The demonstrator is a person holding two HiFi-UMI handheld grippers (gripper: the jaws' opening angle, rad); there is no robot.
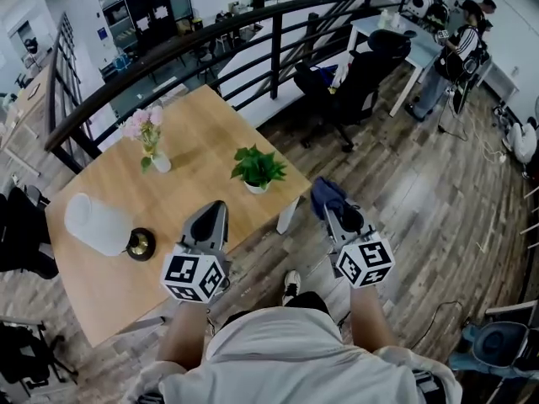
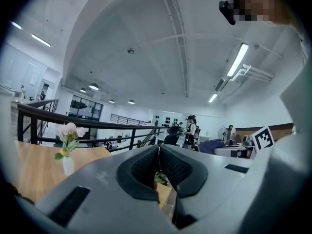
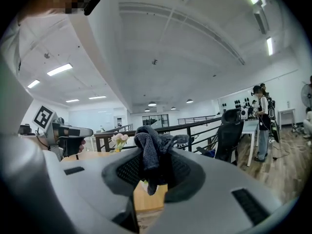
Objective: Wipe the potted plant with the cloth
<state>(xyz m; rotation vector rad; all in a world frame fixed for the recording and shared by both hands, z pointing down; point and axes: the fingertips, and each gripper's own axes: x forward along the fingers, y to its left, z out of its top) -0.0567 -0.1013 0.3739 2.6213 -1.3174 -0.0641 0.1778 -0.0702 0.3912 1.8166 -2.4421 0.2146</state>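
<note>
A small green potted plant (image 1: 257, 170) in a white pot stands near the right front corner of the wooden table (image 1: 101, 276). My right gripper (image 1: 333, 213) hangs just off that corner, shut on a dark blue-grey cloth (image 1: 325, 194) that bunches out between its jaws; the cloth (image 3: 151, 152) fills the middle of the right gripper view. Over the table's front edge, left of the plant, my left gripper (image 1: 210, 219) is shut and holds nothing. In the left gripper view only a sliver of the plant (image 2: 159, 178) shows under the closed jaws.
A vase of pink flowers (image 1: 150, 137) stands toward the table's back. A white lamp with a dark round base (image 1: 108, 227) lies at the left. Behind the table runs a black railing (image 1: 253, 36). An office chair (image 1: 354, 82) and people at a desk are at the far right.
</note>
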